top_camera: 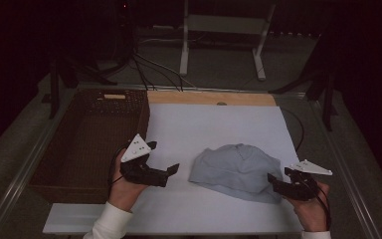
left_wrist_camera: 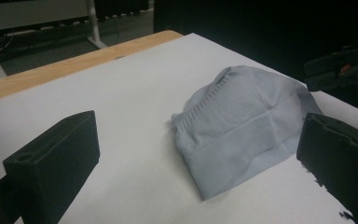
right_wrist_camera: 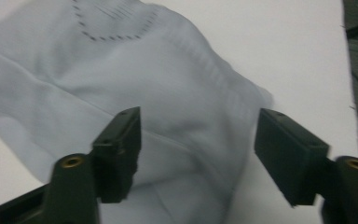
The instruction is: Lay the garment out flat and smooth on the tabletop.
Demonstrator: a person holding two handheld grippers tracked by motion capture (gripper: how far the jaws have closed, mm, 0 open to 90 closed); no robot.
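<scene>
Roughly centred on the white-topped table (top_camera: pixel 219 124) lay a crumpled pale grey-blue cloth garment (top_camera: pixel 236 172), bunched into a low mound with a ribbed band along one edge. A dark brown woven basket (top_camera: pixel 92 139) sat at the table's left side, touching its edge.

The right gripper (top_camera: pixel 277 183) hovered at the garment's near right corner, fingers (right_wrist_camera: pixel 121 149) spread wide and straddling the fabric without yet pinching it; the right gripper view looked blurred, so exact contact was hard to tell. The left gripper (top_camera: pixel 166 172) hung just left of the garment, apart from it, fingers (left_wrist_camera: pixel 51 163) likewise wide open and holding nothing.

Judgement: the step in hand seemed to be taking hold of the garment's edge. To do it well, the right fingers should probably drop low enough that one slides under the fold, then close on a doubled edge instead of a single loose layer, which might slip. The left gripper would likely do best catching the ribbed band on its own side, so the cloth lifts evenly.
</scene>
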